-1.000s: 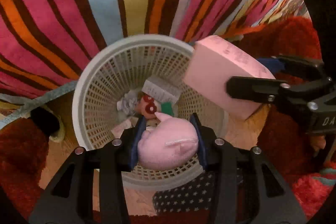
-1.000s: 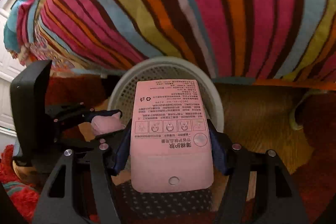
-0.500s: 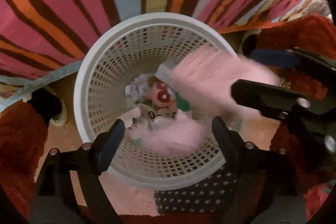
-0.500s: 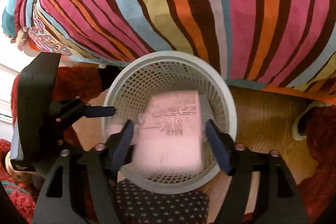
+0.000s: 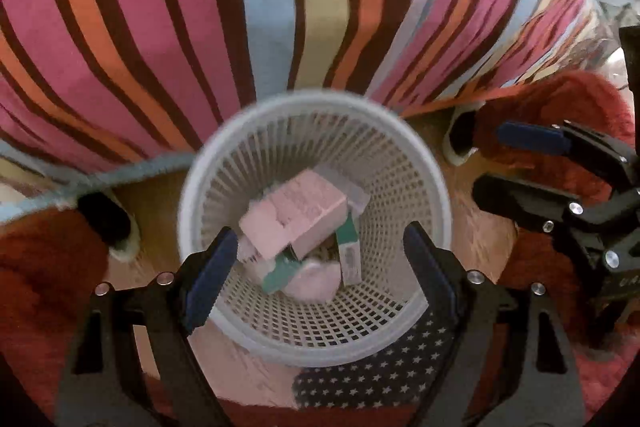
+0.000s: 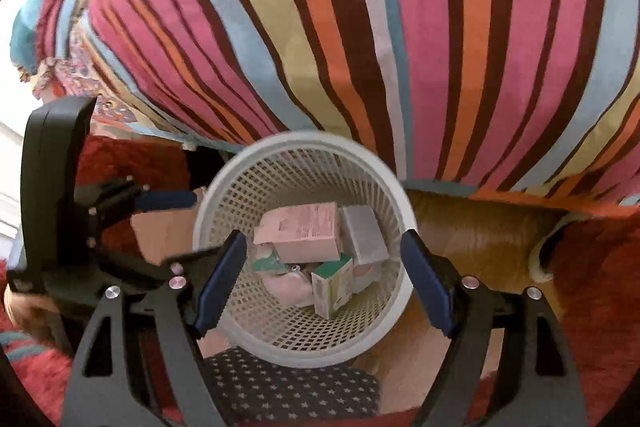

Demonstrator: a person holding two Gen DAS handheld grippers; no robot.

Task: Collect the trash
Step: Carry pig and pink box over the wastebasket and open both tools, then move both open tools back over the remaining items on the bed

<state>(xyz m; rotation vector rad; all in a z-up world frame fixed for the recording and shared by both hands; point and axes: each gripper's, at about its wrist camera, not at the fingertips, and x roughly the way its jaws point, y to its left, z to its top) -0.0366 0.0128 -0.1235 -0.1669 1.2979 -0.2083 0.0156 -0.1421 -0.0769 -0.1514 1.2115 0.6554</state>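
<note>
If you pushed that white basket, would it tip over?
Probably it would slide or tip easily. The basket is thin mesh plastic, so it is likely light. It holds only a pink box and small cartons, and it stands tall on smooth wooden floor.

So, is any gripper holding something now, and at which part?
Nothing is held. The left gripper and right gripper are both open; the pink box lies in the basket.

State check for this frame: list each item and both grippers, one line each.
left gripper: jaws open, empty, above the basket.
right gripper: jaws open, empty, above the basket.
white mesh basket: upright on the floor, holding trash.
pink box: inside the basket, tilted on top of the pile.
green-and-white carton: inside the basket, beside the box.
</note>
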